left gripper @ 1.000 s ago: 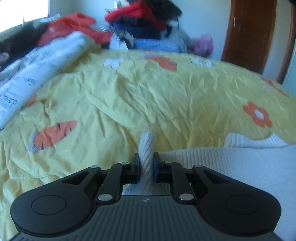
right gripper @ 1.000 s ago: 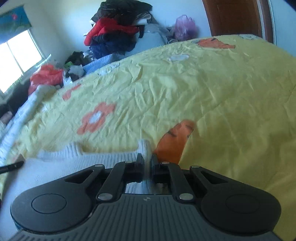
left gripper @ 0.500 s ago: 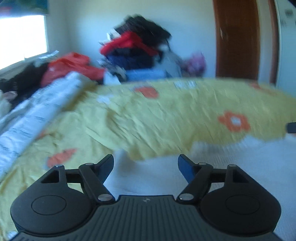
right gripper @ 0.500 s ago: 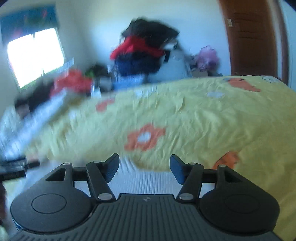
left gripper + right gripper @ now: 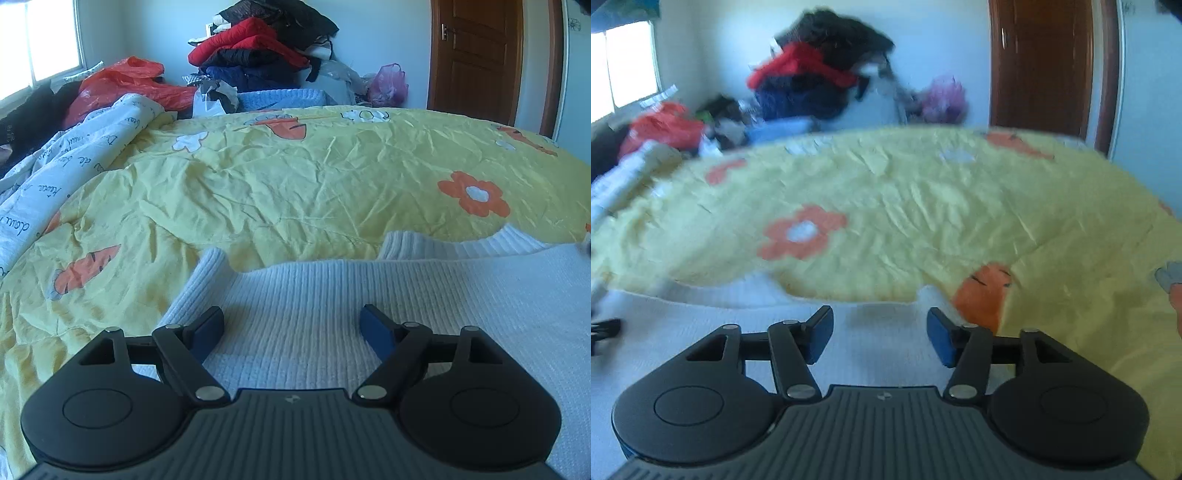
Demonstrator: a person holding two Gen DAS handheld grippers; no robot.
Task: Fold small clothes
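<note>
Yellow bedspread (image 5: 295, 192): work surface. White knit sweater (image 5: 369, 314): spread flat on its near side, collar away, no fold visible yet. Left gripper (image 5: 291, 328), right gripper (image 5: 880, 338): jaws just opened, wide, nothing between them; folding remains.

Each hand-held tool is matt black plastic. The left gripper (image 5: 291, 326) has a ribbed, dark grey centre plate with a small pale logo at its front edge, flanked by two rounded lobes, each with a shallow circular recess. From the lobes run black link arms with triangular cut-outs, joined by silver round-headed screws. Its fingers (image 5: 208, 328) are short black blocks faced with blue pads. The right gripper (image 5: 880, 332) is the same build: ribbed plate, two round lobes, silver screws, and fingers (image 5: 822, 338) with blue pads.
</note>
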